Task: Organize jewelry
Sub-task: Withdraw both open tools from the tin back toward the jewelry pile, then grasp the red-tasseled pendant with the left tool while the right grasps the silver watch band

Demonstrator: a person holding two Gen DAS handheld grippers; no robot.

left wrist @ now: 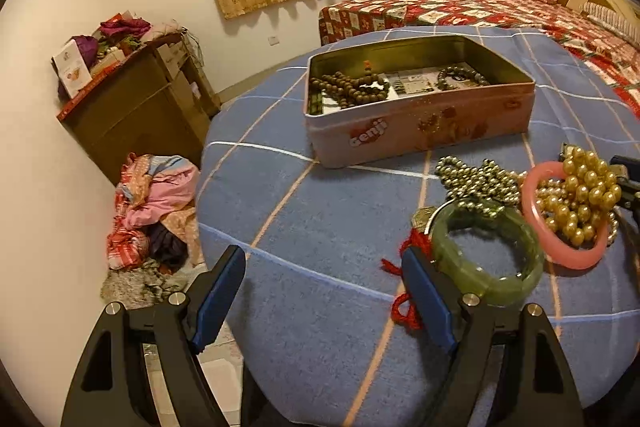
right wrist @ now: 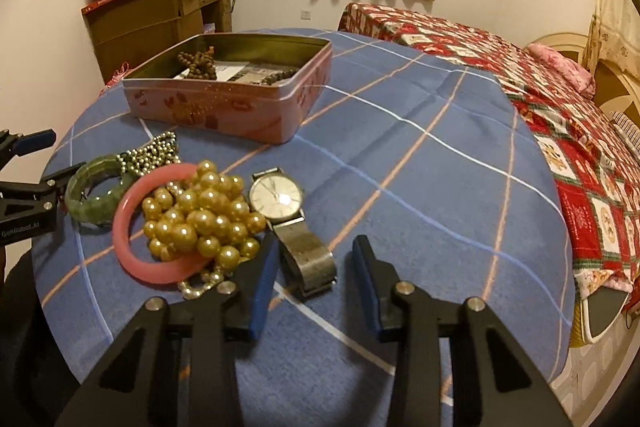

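Two strings of dull brown wooden beads (left wrist: 352,87) and a darker bead bracelet (left wrist: 460,77) already lie in the open pink rectangular metal tin (right wrist: 224,107), which stands at the far side of the round table under its blue checked cloth (right wrist: 400,155); so the sorting looks begun but under half done.

Still loose, in a heap at the near side of the table:
- a thick, glossy green jade-like bangle (left wrist: 486,251), smooth and translucent, partly lying on a red knotted cord (left wrist: 404,307);
- a tangle of small silvery metal beads (left wrist: 476,179), touching the green bangle's far edge;
- a smooth pink ring-shaped bangle (right wrist: 128,227) with a cluster of large golden pearl beads (right wrist: 200,215) piled over it;
- a strand of small pale pearls (right wrist: 200,285) under that cluster;
- a round white-faced wristwatch on a grey metal mesh strap (right wrist: 288,215), lying flat just right of the pearls.

The left tool (left wrist: 324,291) is spread wide and holds nothing, its right finger just beside the green bangle. The right tool (right wrist: 316,283) is likewise released, its fingers either side of the watch strap's near end, so the watch seems the likely next pick.
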